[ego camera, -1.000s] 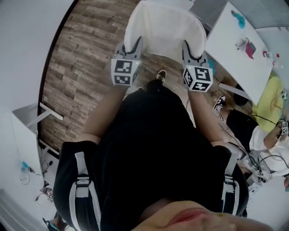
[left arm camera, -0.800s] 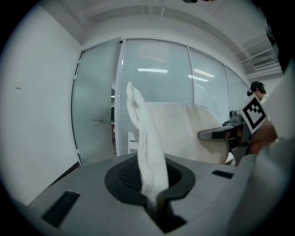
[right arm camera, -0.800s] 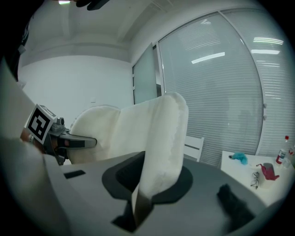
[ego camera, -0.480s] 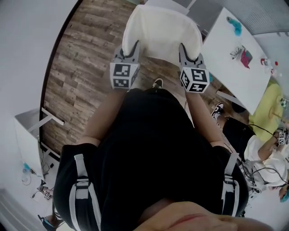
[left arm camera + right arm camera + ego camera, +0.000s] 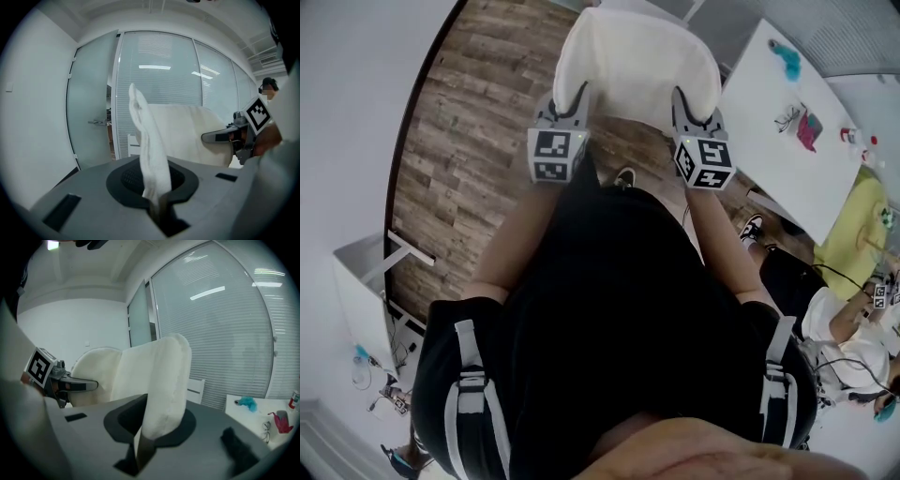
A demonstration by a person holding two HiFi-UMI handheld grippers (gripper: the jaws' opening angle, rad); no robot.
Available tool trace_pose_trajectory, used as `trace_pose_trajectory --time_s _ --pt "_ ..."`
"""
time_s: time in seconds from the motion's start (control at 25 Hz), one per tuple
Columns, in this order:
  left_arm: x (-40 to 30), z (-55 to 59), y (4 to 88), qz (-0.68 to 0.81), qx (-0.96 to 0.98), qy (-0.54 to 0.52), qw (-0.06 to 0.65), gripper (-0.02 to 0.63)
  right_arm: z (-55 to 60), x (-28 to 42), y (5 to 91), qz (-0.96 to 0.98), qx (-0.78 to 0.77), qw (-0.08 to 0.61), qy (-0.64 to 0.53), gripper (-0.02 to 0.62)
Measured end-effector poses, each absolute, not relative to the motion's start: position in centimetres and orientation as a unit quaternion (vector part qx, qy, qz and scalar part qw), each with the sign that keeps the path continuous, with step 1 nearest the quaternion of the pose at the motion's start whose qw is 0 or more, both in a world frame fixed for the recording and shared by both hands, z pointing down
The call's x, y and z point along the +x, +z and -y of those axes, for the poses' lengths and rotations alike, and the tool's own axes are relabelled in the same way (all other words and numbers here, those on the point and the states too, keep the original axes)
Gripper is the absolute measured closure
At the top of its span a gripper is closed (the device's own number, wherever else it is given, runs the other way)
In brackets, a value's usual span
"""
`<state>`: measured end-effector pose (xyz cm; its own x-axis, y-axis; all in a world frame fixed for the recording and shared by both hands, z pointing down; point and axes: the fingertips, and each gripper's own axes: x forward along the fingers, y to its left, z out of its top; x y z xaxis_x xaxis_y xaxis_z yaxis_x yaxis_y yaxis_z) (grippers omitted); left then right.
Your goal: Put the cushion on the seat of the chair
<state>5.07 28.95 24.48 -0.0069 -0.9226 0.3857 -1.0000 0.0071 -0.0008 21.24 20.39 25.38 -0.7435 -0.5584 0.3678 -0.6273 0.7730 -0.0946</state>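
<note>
A white fluffy cushion (image 5: 637,61) hangs in the air in front of the person, held by its near edge at both corners. My left gripper (image 5: 579,96) is shut on the cushion's left corner, and in the left gripper view the fabric (image 5: 150,154) rises straight out of the closed jaws. My right gripper (image 5: 681,99) is shut on the right corner, where the thick edge (image 5: 166,385) stands up between the jaws. Each gripper shows in the other's view, the right gripper (image 5: 220,137) and the left gripper (image 5: 77,385). No chair seat is visible in these views.
Wooden floor (image 5: 459,141) lies below the cushion. A white table (image 5: 787,122) with small coloured items stands at the right, and a seated person (image 5: 825,281) is beside it. A white desk (image 5: 366,281) is at the left. Ahead are a glass wall with blinds (image 5: 159,70) and a door (image 5: 96,123).
Both grippers have carried the cushion forward over the wooden floor, and the table at the right has slid by. The grip on both corners is unchanged.
</note>
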Motion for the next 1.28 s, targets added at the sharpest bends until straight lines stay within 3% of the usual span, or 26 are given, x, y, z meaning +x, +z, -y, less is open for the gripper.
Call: trace_pose_trajectory --time_s 0.88,1.28 --pt "-10.8 -14.8 26.5 0.608 0.766 0.142 0.149 0.554 -9.8 7.2 26.4 0.883 0.414 0.192 0.112 0.541" --pt "-14.5 -10.6 28.3 0.572 0.790 0.154 0.158 0.554 -7.2 3.9 27.8 0.860 0.453 0.202 0.122 0.541"
